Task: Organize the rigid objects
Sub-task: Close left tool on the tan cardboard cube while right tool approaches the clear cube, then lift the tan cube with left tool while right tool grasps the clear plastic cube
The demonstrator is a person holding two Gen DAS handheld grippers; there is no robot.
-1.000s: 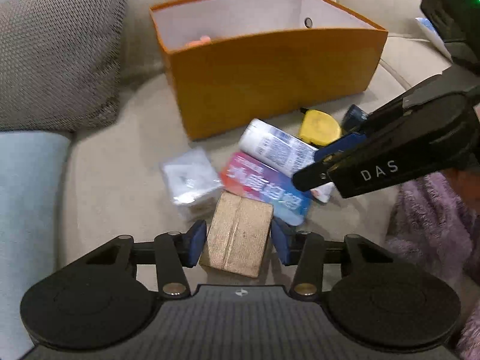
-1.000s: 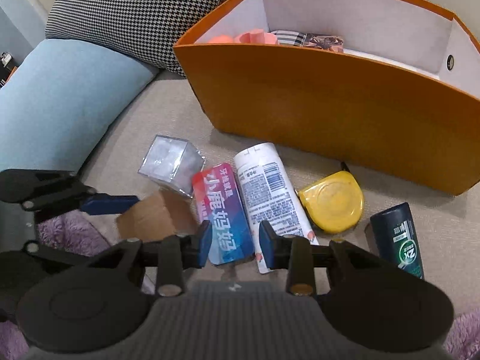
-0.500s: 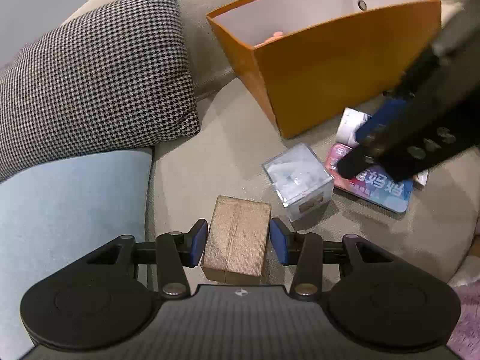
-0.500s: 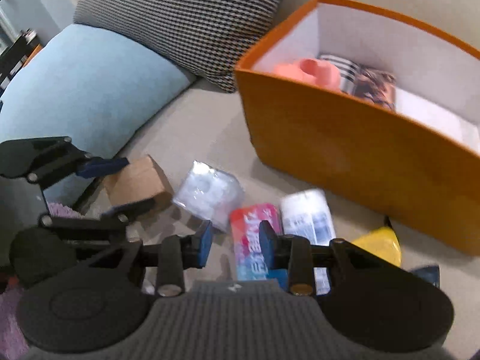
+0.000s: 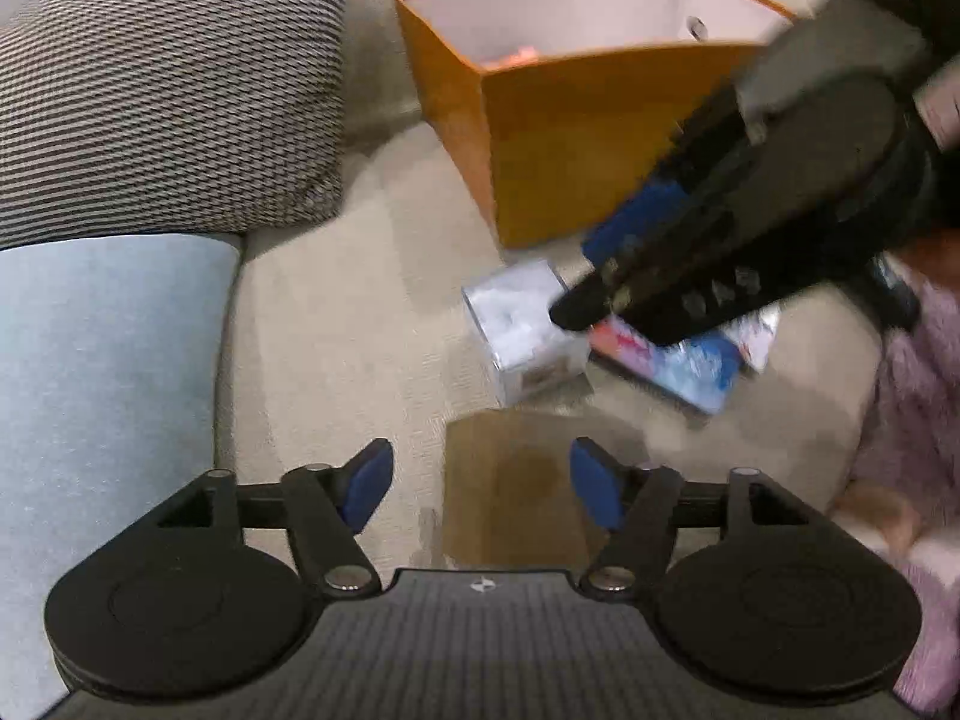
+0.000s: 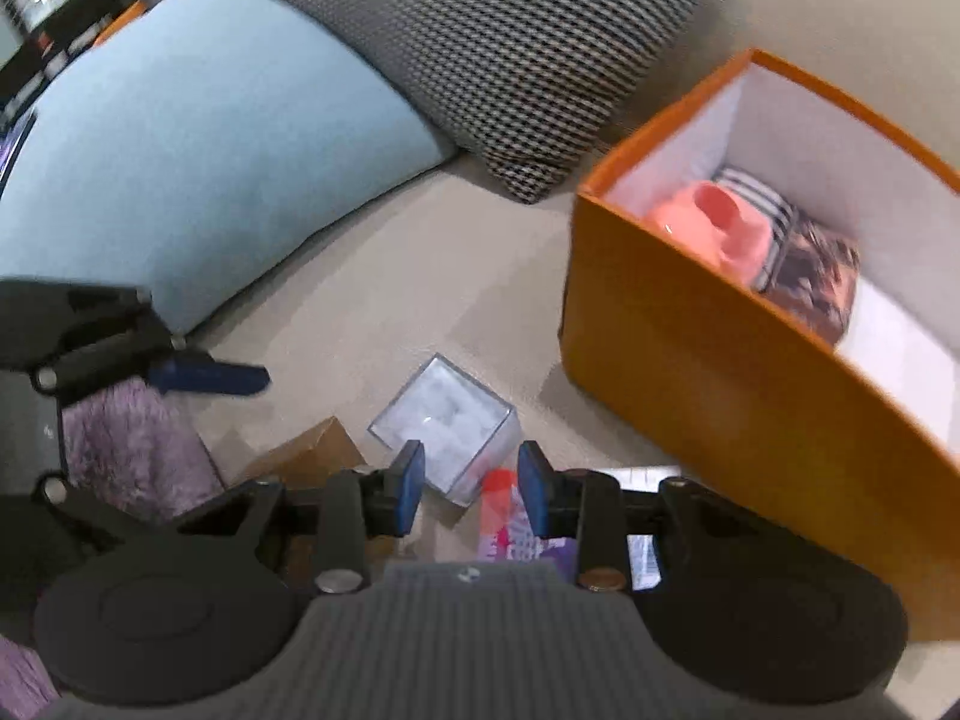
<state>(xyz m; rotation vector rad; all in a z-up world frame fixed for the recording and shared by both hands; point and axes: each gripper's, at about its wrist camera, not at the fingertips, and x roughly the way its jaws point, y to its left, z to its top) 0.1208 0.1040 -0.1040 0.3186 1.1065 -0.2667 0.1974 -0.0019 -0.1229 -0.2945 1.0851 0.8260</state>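
Observation:
My left gripper (image 5: 480,489) points down at the sofa seat and its jaws are opening. A brown cardboard box (image 5: 516,480) lies blurred between them, and the pads stand clear of its sides. The same brown box (image 6: 306,456) shows in the right wrist view, with one blue finger (image 6: 210,377) of the left gripper above it. My right gripper (image 6: 471,480) is partly open and empty. It hovers over a clear plastic cube (image 6: 444,426) and a red-and-blue pack (image 6: 501,516). In the left wrist view it crosses as a dark arm (image 5: 720,228) in front of the orange box (image 5: 600,150).
The orange box (image 6: 720,372) holds a pink object (image 6: 720,228) and patterned items. A houndstooth cushion (image 5: 168,90) and a light blue cushion (image 5: 102,360) lie to the left. Purple fuzzy fabric (image 5: 912,396) lies on the right. The clear cube (image 5: 522,330) and the pack (image 5: 678,360) lie close together.
The left jaws have spread off the brown box, which now rests on the seat. The right gripper has swung left and rolled, from over the pack and tube to over the clear cube.

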